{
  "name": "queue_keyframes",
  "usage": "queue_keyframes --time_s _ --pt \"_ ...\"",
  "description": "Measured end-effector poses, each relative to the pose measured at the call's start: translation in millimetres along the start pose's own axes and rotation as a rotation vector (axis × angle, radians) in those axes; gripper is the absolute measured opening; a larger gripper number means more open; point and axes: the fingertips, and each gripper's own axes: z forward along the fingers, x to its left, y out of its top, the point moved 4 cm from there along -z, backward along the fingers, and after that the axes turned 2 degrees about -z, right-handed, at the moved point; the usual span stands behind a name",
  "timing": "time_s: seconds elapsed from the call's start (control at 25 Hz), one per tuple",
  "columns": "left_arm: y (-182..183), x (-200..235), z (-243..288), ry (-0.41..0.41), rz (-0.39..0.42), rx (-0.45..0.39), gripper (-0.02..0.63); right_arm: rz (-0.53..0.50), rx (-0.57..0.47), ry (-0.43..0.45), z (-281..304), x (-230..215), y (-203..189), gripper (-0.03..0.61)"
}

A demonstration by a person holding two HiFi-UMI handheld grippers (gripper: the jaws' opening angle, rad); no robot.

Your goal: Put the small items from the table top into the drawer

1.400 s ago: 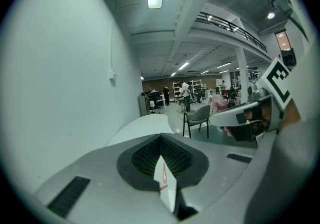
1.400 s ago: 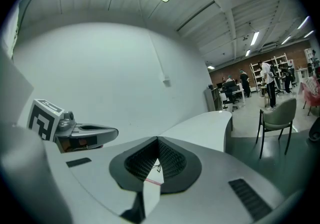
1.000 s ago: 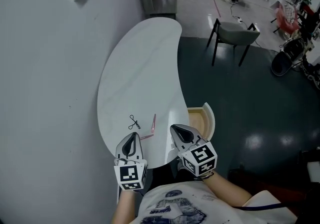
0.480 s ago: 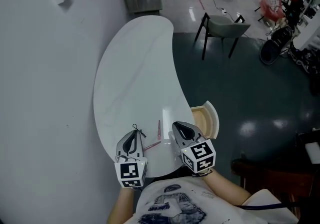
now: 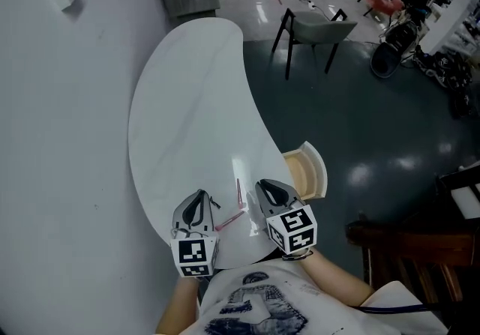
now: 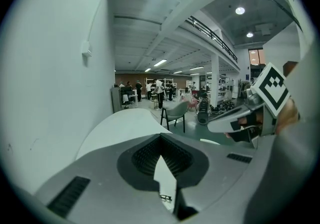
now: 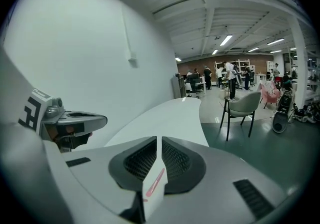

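Surface: long white kidney-shaped surface (image 5: 184,94), running along a pale wall, carrying the small things at its near end.
Drawer: light wooden drawer with a rounded front (image 5: 306,173), standing pulled out at the right edge of the surface; showing nothing inside, as far as the head view reaches.
Pink items: one thin pink stick (image 5: 239,192) lying lengthwise between the two gripper tips; a second thin pink stick (image 5: 230,219) lying aslant, closer to the person.
Black item: small black wiry thing (image 5: 213,201), too small to name, lying on the surface just beside the left tip.
Left gripper (image 5: 200,195): hovering over the near end of the surface, pointing away and somewhat down; jaws pressed together at the tips, pinching nothing; only the surface and a speck of the black thing showing through the slit.
Right gripper (image 5: 261,189): hovering just right of the pink sticks, between them and the drawer; jaws pressed together, holding nothing; a pink stick showing below through the slit.
Done so far: drawer already standing open; nothing yet sitting inside it, judging by what shows.
Left to do: picking up both pink sticks and the black thing, then dropping each into the drawer; likely shutting it after.
Stage: judging as early, approach only, no item lifted.
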Motion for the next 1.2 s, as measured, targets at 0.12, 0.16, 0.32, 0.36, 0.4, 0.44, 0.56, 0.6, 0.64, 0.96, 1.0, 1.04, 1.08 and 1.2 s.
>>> queue_keyframes --time_s 0.12,0.16,0.32,0.36,0.4,0.44,0.56,0.6,0.64,0.96,1.0,1.04,1.08,1.2 --pt "-5 4 3 -0.023 0.0 0.006 0.02 0.009 0.015 -0.023 6 3 -8 0.025" --pt "-7 5 6 -0.028 -0.001 0.008 0.02 0.012 0.019 -0.029 8 3 -11 0.025" --pt "-14 9 15 -0.038 -0.005 0.023 0.02 0.031 0.039 -0.04 19 3 -22 0.045" --pt "-16 10 17 -0.041 -0.004 0.026 0.02 0.036 0.044 -0.04 21 3 -24 0.065" --pt "-16 10 18 -0.045 -0.004 0.028 0.02 0.041 0.049 -0.042 24 3 -26 0.074" --pt "-17 11 20 -0.049 -0.003 0.03 0.02 0.044 0.052 -0.044 26 3 -27 0.078" --pt "-21 12 28 -0.061 0.002 0.04 0.02 0.078 0.063 -0.037 36 3 -34 0.114" --pt "-22 13 31 -0.064 0.004 0.042 0.02 0.099 0.07 -0.028 40 3 -37 0.139" --pt "-23 14 34 -0.065 0.004 0.045 0.02 0.114 0.079 -0.02 44 3 -40 0.168" --pt "-36 25 48 -0.07 -0.016 0.076 0.02 0.022 0.183 -0.03 75 8 -71 0.19" --pt "-38 27 50 -0.07 -0.016 0.081 0.02 0.019 0.191 -0.034 80 8 -76 0.19" --pt "-41 28 52 -0.071 -0.016 0.087 0.02 0.022 0.199 -0.035 85 8 -81 0.19" --pt "-44 29 55 -0.073 -0.015 0.094 0.02 0.028 0.208 -0.034 90 8 -86 0.19" --pt "-52 30 61 -0.082 -0.007 0.117 0.02 0.041 0.237 -0.033 104 8 -101 0.19"
